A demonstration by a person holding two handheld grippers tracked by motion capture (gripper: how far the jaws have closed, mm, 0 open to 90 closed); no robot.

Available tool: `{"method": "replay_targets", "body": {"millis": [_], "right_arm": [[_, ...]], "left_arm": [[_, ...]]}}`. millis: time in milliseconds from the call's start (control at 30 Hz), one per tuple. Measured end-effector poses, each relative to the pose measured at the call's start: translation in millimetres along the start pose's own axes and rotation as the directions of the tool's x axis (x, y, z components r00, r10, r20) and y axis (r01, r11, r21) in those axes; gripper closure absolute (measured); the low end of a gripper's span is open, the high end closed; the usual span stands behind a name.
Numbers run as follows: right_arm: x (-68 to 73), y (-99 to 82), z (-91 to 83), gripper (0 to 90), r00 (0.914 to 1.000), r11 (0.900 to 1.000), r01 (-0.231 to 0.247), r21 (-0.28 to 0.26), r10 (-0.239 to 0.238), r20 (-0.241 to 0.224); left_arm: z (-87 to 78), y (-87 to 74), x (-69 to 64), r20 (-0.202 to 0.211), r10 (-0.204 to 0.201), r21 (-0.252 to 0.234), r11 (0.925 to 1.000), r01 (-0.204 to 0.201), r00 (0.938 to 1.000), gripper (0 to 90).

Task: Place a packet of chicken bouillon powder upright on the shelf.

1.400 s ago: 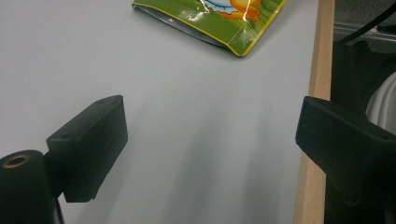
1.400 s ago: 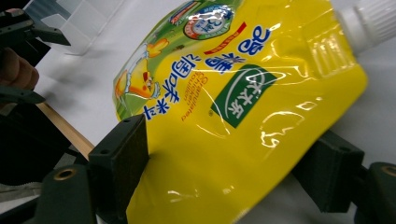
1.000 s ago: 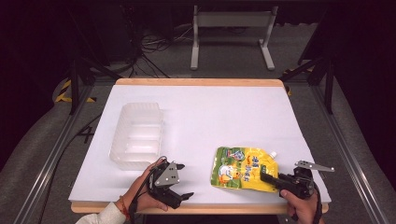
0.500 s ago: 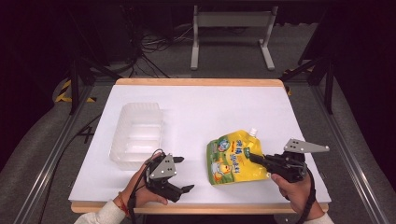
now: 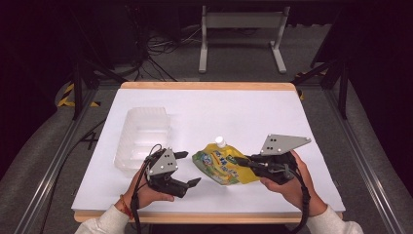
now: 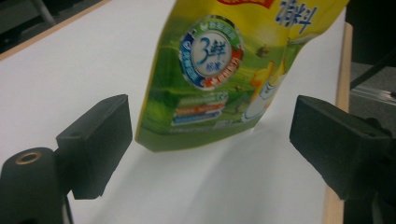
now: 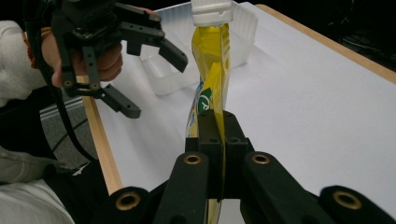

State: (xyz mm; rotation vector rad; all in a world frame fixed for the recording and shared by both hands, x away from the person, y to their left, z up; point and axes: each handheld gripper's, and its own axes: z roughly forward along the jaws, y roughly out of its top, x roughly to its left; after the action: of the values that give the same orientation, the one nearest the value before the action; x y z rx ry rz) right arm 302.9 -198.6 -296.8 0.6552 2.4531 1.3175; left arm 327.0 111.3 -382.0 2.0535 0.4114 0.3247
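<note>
A yellow-green spouted pouch (image 5: 221,165) with a white cap (image 7: 212,10) hangs tilted above the white table top. My right gripper (image 5: 242,160) is shut on its right edge, and in the right gripper view the pads (image 7: 208,133) pinch the pouch's (image 7: 210,70) seam. My left gripper (image 5: 190,168) hovers just left of the pouch. Its jaws are wide and have just been closing a little. In the left gripper view the pouch's lower corner (image 6: 205,84) hangs between the two jaws of the left gripper (image 6: 217,140), touching neither.
A clear plastic tray (image 5: 141,131) lies on the table's left side, behind my left hand. The white sheet (image 5: 234,112) stretches far back; its wooden front edge (image 5: 209,215) runs under both forearms. A metal stand (image 5: 241,29) is beyond the table.
My right gripper has closed on the pouch, then risen and moved left with it, so the pouch went from lying flat to hanging off the table. My left gripper has risen slightly.
</note>
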Motion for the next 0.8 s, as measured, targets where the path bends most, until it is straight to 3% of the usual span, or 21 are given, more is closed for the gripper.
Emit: {"method": "replay_targets", "body": {"millis": [167, 367, 433, 500, 567, 667, 800], "right_arm": [[6.8, 14.3, 4.6, 90.0, 0.9967, 0.9969, 0.076, 0.022, -0.075, -0.030], [12.1, 22.3, 8.2, 90.0, 0.9907, 0.9909, 0.131, 0.032, -0.130, -0.041], [13.3, 24.4, 12.7, 90.0, 0.9886, 0.9889, 0.144, 0.035, -0.142, -0.048], [13.7, 24.9, 14.3, 90.0, 0.9879, 0.9883, 0.149, 0.034, -0.147, -0.049], [15.0, 26.3, 17.1, 90.0, 0.9863, 0.9864, 0.160, 0.034, -0.159, -0.045], [15.5, 29.3, 18.4, 90.0, 0.9837, 0.9836, 0.177, 0.034, -0.176, -0.036], [13.6, 31.5, 20.3, 90.0, 0.9845, 0.9844, 0.173, 0.031, -0.172, -0.035]], "left_arm": [[-0.4, 7.1, 1.8, -0.001, -0.006, -0.022, 0.9997, 0.006, 1.0000, 19.2], [1.2, 12.4, 3.3, -0.002, 0.005, -0.010, 0.9999, -0.005, 1.0000, 28.5], [1.2, 13.1, 3.3, 0.008, 0.011, -0.008, 0.9999, -0.011, 0.9999, 41.3], [2.4, 14.6, 3.2, 0.010, 0.015, 0.002, 0.9999, -0.015, 0.9998, 42.4], [2.5, 16.1, 2.0, 0.010, 0.032, 0.010, 0.9994, -0.032, 0.9994, 51.8], [1.6, 16.7, 3.4, 0.012, 0.032, 0.013, 0.9994, -0.032, 0.9994, 59.3], [1.5, 19.8, 3.7, -0.004, 0.045, 0.037, 0.9983, -0.045, 0.9990, 61.2]]}}
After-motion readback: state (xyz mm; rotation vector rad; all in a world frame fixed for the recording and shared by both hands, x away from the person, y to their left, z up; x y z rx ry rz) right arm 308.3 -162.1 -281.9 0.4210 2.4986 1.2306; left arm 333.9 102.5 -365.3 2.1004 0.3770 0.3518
